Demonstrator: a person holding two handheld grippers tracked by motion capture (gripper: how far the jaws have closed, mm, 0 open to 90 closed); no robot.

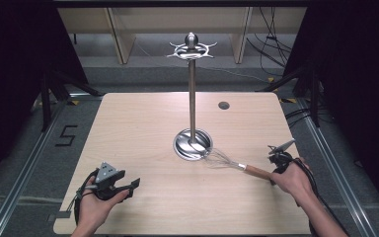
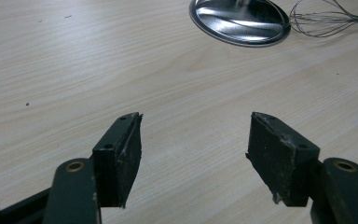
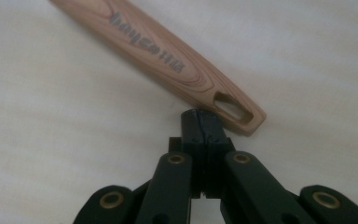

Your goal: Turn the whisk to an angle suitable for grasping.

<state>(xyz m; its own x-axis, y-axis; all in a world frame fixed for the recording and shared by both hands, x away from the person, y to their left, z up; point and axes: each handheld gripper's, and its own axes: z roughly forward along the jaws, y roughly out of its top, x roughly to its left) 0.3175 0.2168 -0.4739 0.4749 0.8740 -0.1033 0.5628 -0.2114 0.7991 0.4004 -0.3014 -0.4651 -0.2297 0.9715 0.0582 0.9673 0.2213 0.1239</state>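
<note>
On the pale wooden desk (image 1: 143, 128), the light wire whisk (image 1: 227, 162) is lying, its stiff wooden handle (image 3: 168, 56) best to grab, right claw (image 3: 204, 122) closed empty.

The left gripper (image 1: 128, 186) rests at the lower left, jaws wide apart; the right gripper (image 1: 275, 172), lower right, has its jaws pressed together.

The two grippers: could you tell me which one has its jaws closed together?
The right gripper, beside the whisk's wooden handle, has its jaws pressed together on nothing. The left gripper has its jaws wide apart over bare table.
</note>
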